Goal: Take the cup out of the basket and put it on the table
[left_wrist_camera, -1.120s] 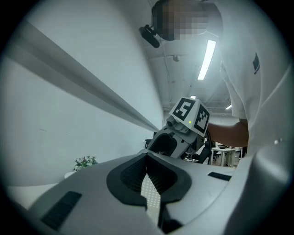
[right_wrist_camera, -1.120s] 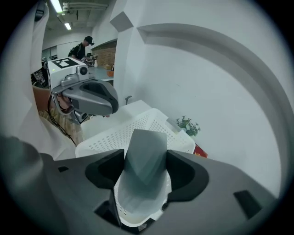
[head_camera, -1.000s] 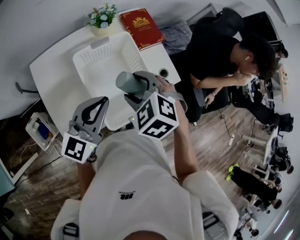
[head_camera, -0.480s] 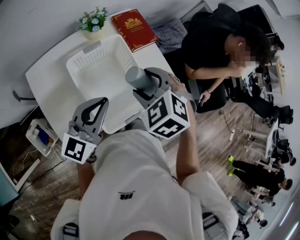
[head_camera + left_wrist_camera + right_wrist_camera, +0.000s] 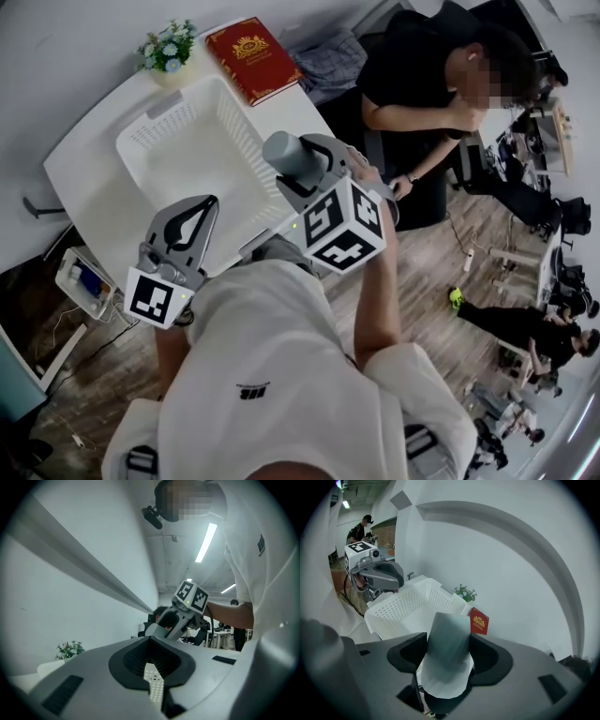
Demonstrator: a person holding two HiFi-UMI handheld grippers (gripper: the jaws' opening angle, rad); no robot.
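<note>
A grey cup (image 5: 289, 157) hangs in the air over the near right rim of the white perforated basket (image 5: 183, 150), with my right gripper (image 5: 298, 161) shut on it. In the right gripper view the cup (image 5: 447, 651) fills the space between the two dark pads, its mouth toward the camera, with the basket (image 5: 410, 606) beyond it. My left gripper (image 5: 204, 202) hovers at the basket's near side, shut with nothing in it. In the left gripper view its fingertips (image 5: 151, 639) meet.
The basket stands on a white table (image 5: 89, 164). A red book (image 5: 251, 56) and a small flower pot (image 5: 167, 52) are at the table's far end. A seated person in black (image 5: 422, 84) is just right of the table. A small cart (image 5: 82, 281) stands on the floor at the left.
My right gripper has carried the cup to the right, from above the basket's inside to over its right rim. The left gripper has kept its place.
</note>
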